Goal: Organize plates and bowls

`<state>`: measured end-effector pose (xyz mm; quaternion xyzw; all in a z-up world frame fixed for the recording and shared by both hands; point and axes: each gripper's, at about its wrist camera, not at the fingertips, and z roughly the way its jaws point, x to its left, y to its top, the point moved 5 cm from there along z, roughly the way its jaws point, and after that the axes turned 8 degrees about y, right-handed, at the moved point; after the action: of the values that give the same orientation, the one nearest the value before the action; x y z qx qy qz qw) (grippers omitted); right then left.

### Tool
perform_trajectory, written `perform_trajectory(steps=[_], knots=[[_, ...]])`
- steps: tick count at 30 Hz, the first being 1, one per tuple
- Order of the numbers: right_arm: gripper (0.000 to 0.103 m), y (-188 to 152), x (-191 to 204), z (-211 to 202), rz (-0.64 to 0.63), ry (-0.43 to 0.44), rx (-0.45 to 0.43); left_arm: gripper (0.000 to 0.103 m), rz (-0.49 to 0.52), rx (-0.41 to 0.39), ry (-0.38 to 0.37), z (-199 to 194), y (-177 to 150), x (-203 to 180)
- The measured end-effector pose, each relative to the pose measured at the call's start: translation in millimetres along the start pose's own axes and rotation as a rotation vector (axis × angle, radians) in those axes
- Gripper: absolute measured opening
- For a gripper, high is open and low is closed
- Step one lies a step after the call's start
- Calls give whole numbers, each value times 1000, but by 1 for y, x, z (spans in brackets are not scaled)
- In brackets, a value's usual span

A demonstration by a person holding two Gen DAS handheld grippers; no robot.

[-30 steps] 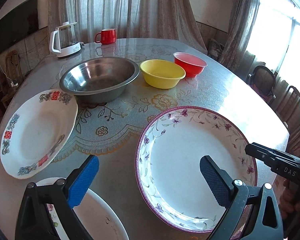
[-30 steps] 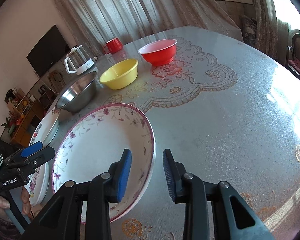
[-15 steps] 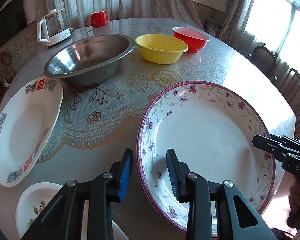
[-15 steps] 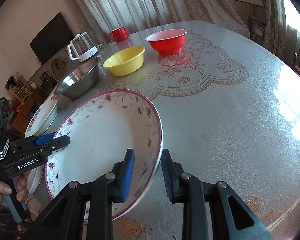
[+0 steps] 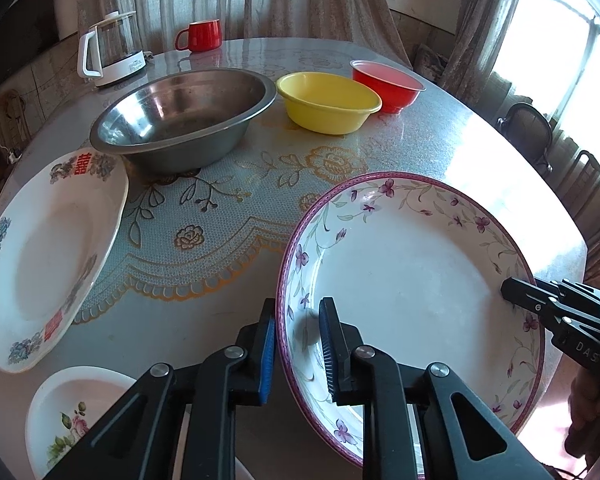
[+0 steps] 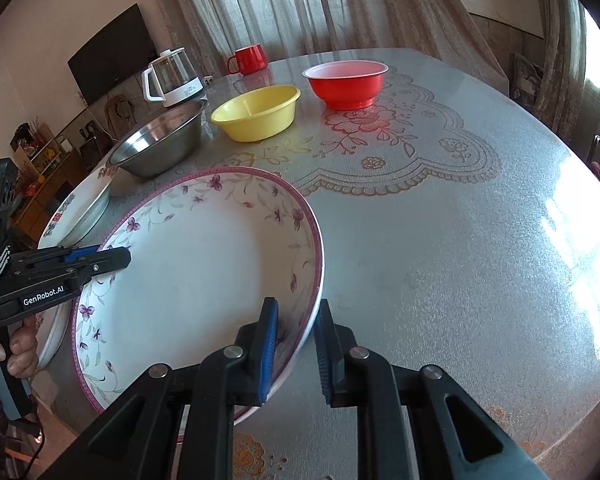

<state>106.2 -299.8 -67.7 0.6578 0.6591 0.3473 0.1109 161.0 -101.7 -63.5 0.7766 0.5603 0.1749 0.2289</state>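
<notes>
A large purple-flowered plate (image 5: 412,264) is held above the table by both grippers. My left gripper (image 5: 298,344) is shut on its near-left rim. My right gripper (image 6: 296,344) is shut on its opposite rim; the plate also shows in the right wrist view (image 6: 196,276). A white plate with red characters (image 5: 48,252) lies at the left. A small floral plate (image 5: 76,416) lies at the near left. A steel bowl (image 5: 180,120), a yellow bowl (image 5: 328,102) and a red bowl (image 5: 388,84) stand in a row behind.
A glass kettle (image 5: 112,54) and a red mug (image 5: 202,35) stand at the far edge of the round table (image 6: 460,240). Chairs (image 5: 528,132) stand to the right by the window. Curtains hang behind the table.
My left gripper closed from wide open onto the flowered plate's rim. My right gripper closed on the opposite rim. The plate has been raised and tilted off the table.
</notes>
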Motion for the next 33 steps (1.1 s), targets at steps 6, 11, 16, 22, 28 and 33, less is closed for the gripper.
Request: perform_trajectory(steps=[6, 11, 16, 22, 28, 33], knots=[[15, 4, 2, 0, 4, 25, -15, 19, -75, -27, 16, -5, 0, 13], [14, 14, 12, 9, -19, 32, -12, 19, -107, -15, 48, 0, 5, 25], [14, 26, 17, 21, -20, 51, -18, 19, -135, -7, 59, 4, 14, 37], [14, 44, 22, 38, -46, 42, 3, 19, -160, 21, 77, 16, 19, 45], [14, 50, 21, 52, -40, 20, 19, 19, -155, 9, 101, 18, 23, 46], [16, 50, 24, 52, -60, 3, 34, 19, -167, -2, 107, 16, 23, 47]])
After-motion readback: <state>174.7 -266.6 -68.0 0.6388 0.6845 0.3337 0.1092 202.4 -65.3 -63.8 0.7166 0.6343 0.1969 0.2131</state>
